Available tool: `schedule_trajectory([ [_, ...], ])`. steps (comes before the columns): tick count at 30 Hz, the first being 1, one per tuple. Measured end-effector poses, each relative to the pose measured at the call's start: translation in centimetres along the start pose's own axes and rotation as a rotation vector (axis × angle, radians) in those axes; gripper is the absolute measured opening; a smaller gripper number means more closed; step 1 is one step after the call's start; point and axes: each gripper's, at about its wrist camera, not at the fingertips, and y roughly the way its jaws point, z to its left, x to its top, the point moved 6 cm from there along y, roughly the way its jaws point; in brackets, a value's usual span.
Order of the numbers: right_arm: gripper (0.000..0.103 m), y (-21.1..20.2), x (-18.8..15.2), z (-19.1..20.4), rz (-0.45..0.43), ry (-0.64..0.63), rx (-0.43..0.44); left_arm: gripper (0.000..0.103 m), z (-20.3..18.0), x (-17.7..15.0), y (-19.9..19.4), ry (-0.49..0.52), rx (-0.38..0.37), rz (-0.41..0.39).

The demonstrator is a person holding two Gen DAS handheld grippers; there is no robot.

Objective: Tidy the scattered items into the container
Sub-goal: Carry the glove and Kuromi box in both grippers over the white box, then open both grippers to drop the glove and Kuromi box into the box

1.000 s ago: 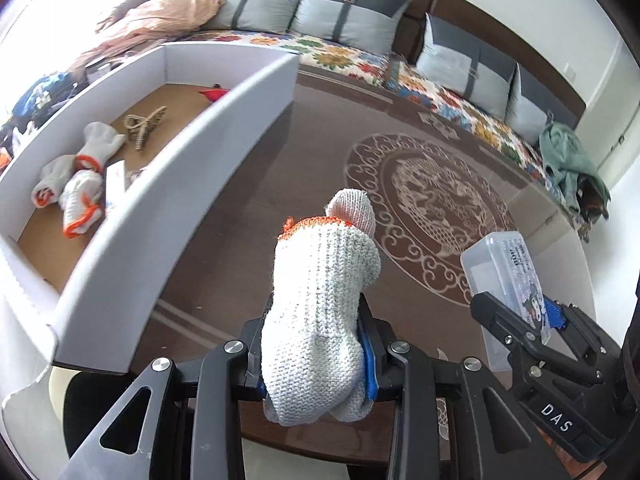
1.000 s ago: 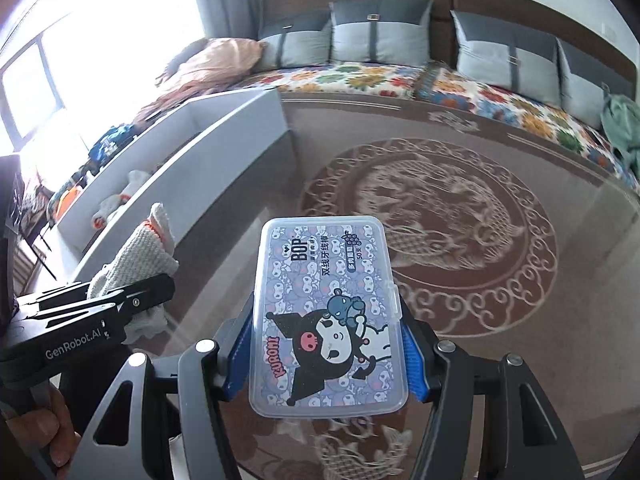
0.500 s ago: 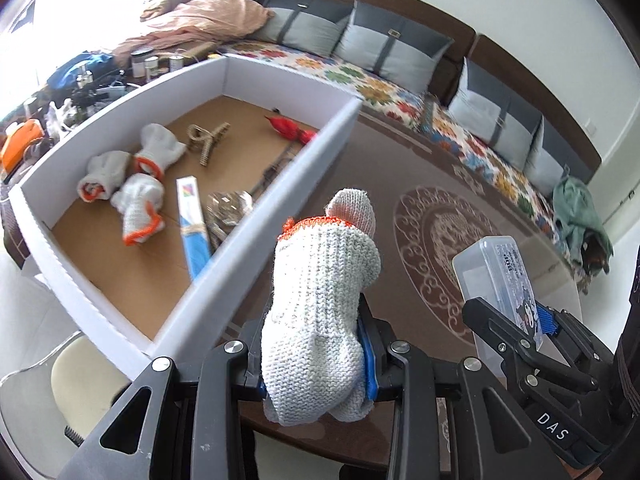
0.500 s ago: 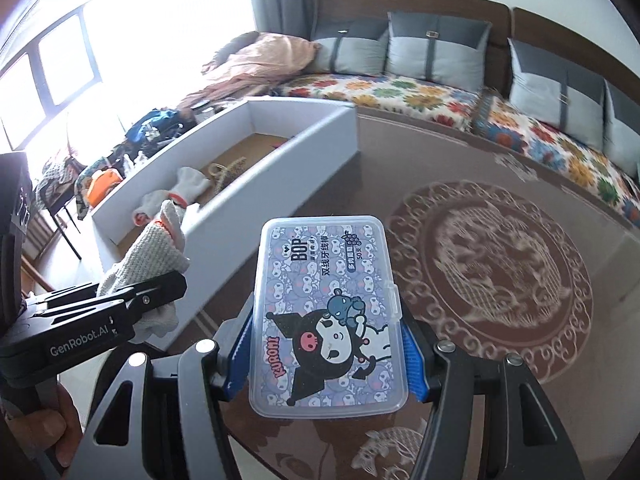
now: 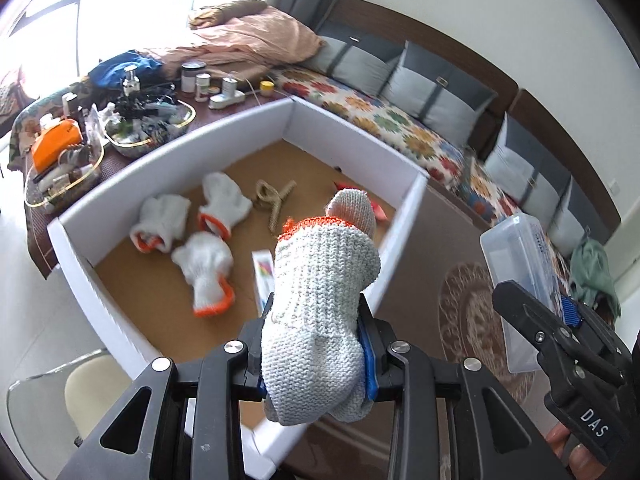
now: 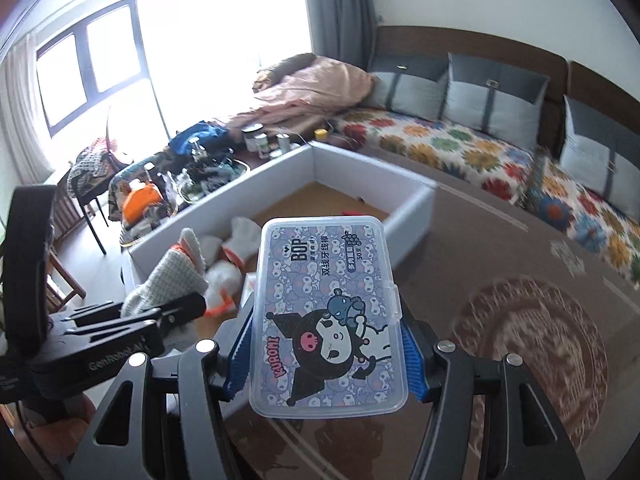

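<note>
While L tool (image 5: pixel 316 360) grips glove (image 5: pixel 320 304) & R tool (image 6: pixel 328 344) floss case (image 6: pixel 328 320), box (image 5: pixel 360 136) holds 3 gloves (image 5: pixel 204 268).

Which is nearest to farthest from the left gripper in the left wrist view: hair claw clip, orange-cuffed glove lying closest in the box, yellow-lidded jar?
1. Orange-cuffed glove: on the box floor, just ahead-left of the left gripper.
2. Hair claw clip: mid-box, farther in.
3. Yellow-lidded jar: outside the box, past its far wall, by the sofa.

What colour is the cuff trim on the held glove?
Orange trim on the grey-white knit glove; clearest in the left wrist view.
</note>
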Motion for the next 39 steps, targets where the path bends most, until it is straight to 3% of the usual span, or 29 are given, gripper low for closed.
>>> schedule_trajectory([
  [10, 0.061, 5.8, 8.1, 2.4, -0.028, -0.069, 0.058, 0.033, 2.9, 7.9, 2.9, -0.066, 0.02, -0.042],
  [17, 0.061, 10.6, 11.6, 2.5, -0.018, -0.09, 0.071, 0.033, 3.7, 10.3, 6.0, -0.072, 0.035, -0.026],
  [31, 0.062, 23.5, 10.4, 0.6, 0.161, -0.063, 0.095, 0.037, 7.1, 9.3, 14.5, -0.139, 0.096, 0.116],
  [32, 0.062, 24.4, 10.0, 0.4, 0.191, -0.047, 0.104, 0.043, 7.4, 9.1, 14.9, -0.142, 0.108, 0.133],
  [35, 0.063, 26.8, 8.5, -0.3, 0.318, -0.006, 0.101, 0.087, 8.4, 8.3, 16.2, -0.182, 0.144, 0.195],
  [36, 0.064, 27.5, 8.0, -0.5, 0.36, -0.003, 0.082, 0.088, 8.7, 8.3, 16.1, -0.187, 0.154, 0.187],
  [39, 0.064, 27.5, 8.1, -1.1, 0.307, -0.008, 0.065, 0.088, 8.9, 8.4, 15.9, -0.185, 0.168, 0.172],
])
